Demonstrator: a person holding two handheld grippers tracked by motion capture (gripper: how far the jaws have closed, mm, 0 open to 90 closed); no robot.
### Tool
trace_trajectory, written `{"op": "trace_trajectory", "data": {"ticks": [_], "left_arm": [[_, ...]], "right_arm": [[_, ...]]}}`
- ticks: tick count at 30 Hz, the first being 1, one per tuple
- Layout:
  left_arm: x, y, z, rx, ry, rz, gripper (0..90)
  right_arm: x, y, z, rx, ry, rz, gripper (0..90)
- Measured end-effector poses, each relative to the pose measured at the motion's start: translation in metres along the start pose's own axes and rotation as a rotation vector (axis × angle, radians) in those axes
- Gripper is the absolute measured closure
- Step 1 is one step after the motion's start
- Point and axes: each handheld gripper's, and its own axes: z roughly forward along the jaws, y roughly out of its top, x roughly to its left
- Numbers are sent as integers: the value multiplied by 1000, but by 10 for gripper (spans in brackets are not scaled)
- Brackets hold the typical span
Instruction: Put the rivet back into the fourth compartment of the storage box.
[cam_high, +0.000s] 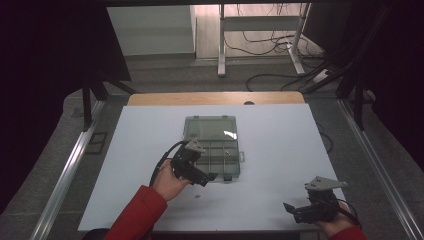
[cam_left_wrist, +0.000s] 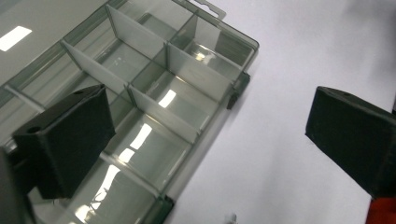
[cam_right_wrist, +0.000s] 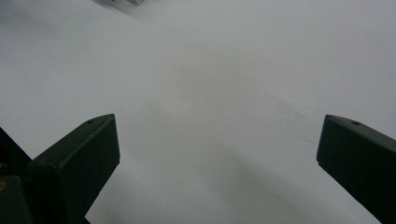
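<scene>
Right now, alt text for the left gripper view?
An open clear plastic organizer box with divided compartments, which look empty, lies on a white table, seen close from above. The left gripper has its two black jaws spread wide with nothing between them, one over the box, the other over the bare table beside it.

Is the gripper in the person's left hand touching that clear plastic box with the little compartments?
Cannot tell. In the left gripper view the left gripper stands open with nothing between its jaws, but one jaw overlaps the compartment box, hiding any gap.
</scene>
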Motion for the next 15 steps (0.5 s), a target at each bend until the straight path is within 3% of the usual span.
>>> {"op": "trace_trajectory", "data": {"ticks": [6, 10, 15], "left_arm": [[-3, -13, -7, -17, -10, 1, 0], [-4, -27, -11, -34, -44, -4, 0], [-7, -38, -12, -31, -40, -21, 0]], "right_arm": [[0, 0, 0, 2, 0, 0, 0], [0, 0, 0, 4, -1, -1, 0], [0, 0, 0, 5, -2, -1, 0]]}}
